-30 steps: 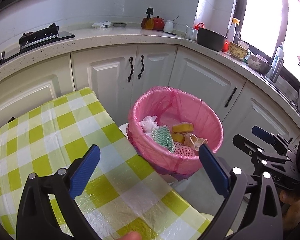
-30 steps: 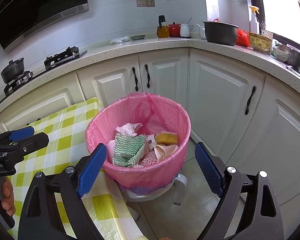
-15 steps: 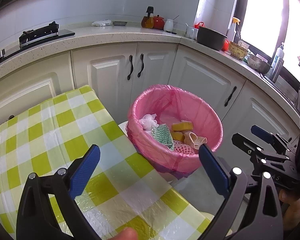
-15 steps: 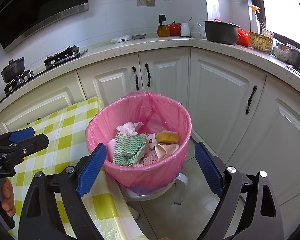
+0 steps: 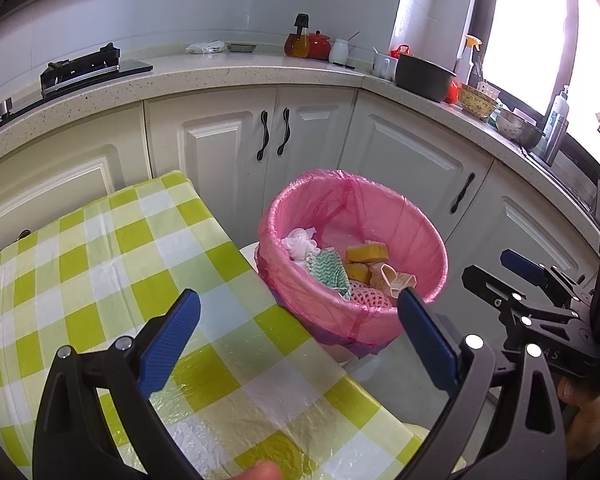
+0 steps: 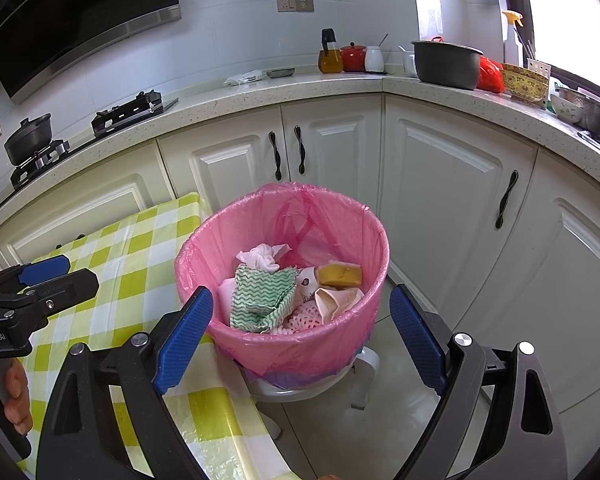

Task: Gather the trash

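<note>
Both grippers hang wide and empty here: the left gripper over the checked tablecloth, the right gripper facing the pink-lined bin. The trash sits inside: green-striped cloth, yellow sponge, white tissue, a crumpled cup. The risk, I'd say: a finger snags that thin liner and drags it off the rim (or tips the bin off its stool). White cabinets wrap the corner under a speckled counter.
</note>
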The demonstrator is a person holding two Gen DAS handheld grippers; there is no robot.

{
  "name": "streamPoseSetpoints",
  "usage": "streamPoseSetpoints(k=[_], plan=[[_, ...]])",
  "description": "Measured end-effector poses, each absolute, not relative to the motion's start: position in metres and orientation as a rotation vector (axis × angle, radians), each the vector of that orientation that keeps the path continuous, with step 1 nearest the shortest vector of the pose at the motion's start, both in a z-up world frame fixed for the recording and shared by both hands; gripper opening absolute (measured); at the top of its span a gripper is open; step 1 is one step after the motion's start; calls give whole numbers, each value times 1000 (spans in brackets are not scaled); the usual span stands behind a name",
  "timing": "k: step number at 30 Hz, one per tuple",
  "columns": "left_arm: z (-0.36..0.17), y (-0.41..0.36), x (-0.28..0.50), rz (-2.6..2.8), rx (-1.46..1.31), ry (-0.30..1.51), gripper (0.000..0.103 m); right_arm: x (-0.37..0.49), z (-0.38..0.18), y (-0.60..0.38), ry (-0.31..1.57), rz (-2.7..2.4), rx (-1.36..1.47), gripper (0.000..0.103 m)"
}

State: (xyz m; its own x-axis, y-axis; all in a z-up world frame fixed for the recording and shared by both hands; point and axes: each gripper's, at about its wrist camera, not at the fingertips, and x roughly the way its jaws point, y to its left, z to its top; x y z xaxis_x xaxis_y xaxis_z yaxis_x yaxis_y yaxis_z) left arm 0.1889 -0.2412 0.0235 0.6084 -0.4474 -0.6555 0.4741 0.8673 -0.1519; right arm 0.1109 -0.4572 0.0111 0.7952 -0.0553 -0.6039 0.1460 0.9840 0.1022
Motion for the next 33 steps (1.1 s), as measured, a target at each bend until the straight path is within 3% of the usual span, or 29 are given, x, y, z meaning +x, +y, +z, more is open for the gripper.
streamPoseSetpoints(k=[33], plan=[[23,-239,189,-538,31,747,96,111,12,-456,641,-107,145,85]])
